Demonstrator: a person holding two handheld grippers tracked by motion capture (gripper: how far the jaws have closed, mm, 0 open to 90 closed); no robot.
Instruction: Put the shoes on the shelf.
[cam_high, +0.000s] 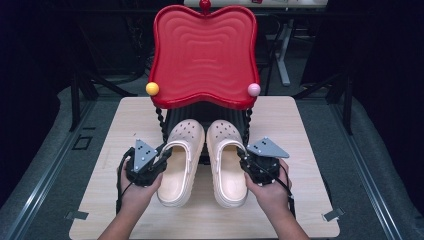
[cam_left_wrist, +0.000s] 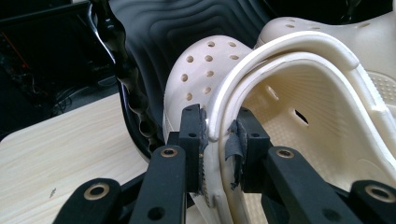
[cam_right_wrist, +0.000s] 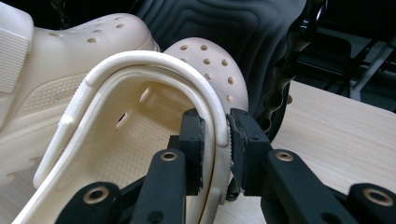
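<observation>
Two cream clogs lie side by side on the wooden table (cam_high: 300, 150), toes tucked under a red shelf. My left gripper (cam_high: 164, 150) is shut on the outer side wall of the left clog (cam_high: 180, 160). In the left gripper view its pads (cam_left_wrist: 192, 126) pinch that wall and the strap of the left clog (cam_left_wrist: 205, 65). My right gripper (cam_high: 244, 152) is shut on the outer side wall of the right clog (cam_high: 227, 160). In the right gripper view the rim of the right clog (cam_right_wrist: 205, 60) sits clamped between the pads (cam_right_wrist: 243, 135).
A red wavy shelf (cam_high: 202, 50) stands over the clogs' toes on black twisted legs (cam_left_wrist: 126, 74), one leg (cam_right_wrist: 285, 70) close to each gripper. A yellow ball (cam_high: 152, 88) and a pink ball (cam_high: 254, 89) cap its front corners. Bare tabletop lies left, right and in front.
</observation>
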